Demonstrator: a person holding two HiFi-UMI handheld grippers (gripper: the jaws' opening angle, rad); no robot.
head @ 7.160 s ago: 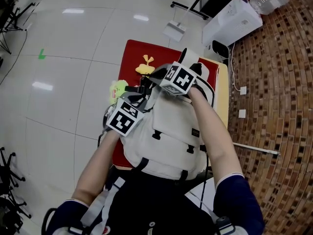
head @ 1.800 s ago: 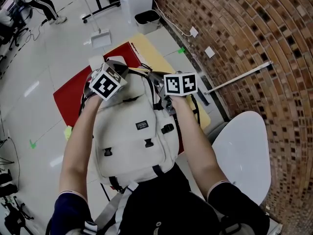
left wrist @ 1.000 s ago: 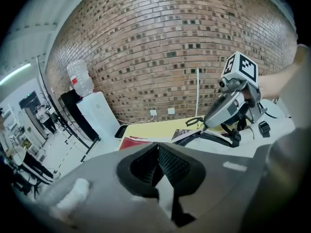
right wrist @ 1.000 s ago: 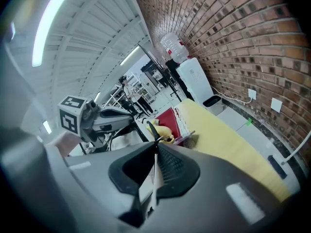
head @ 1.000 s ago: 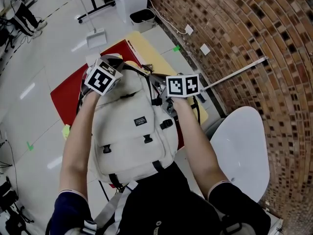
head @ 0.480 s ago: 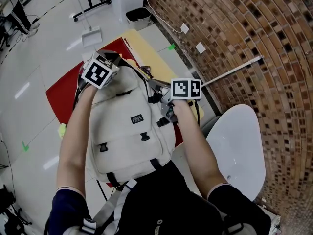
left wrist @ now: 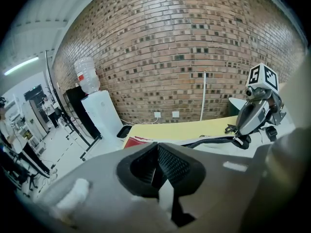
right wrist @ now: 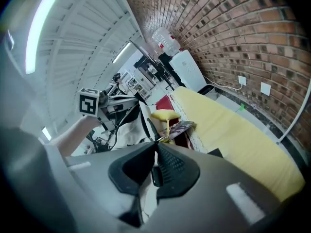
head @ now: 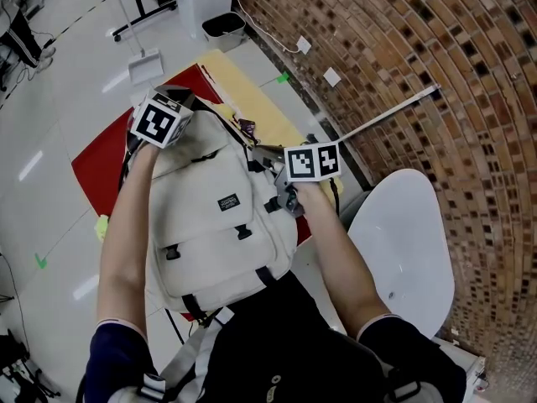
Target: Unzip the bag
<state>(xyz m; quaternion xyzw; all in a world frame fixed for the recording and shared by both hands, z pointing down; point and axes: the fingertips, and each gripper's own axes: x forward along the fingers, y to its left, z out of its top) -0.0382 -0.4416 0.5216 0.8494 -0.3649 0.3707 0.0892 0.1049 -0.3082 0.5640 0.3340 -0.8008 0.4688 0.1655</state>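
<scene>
You have the backpack lying between your forearms, its base toward you at 6 o'clock and its top over the near edge of the desk at 12. The left tongs are closed together on a pale strip of the bag's fabric at its 11 o'clock corner. The right tongs are clamped on a small dark zipper pull on the bag's edge at about 2 o'clock.

The pull looks like a thin, hard, smooth tab, and only the cross-hatched pads hold it. An off-line tug along the track could let it twist out. The shell is soft off-white woven cloth that folds easily. If the left hold slackens, the fabric is likely to bunch ahead of the slider, and the slider may then jam. The whole bag may also drag toward 3 o'clock instead of opening. The curved corner of the track is probably where it binds.

Black webbing straps and the black plastic buckles on the front pocket could snag your wrist. The bag rests partly off the desk, so a hard pull could tip it toward the rounded white chair at 4 o'clock.
</scene>
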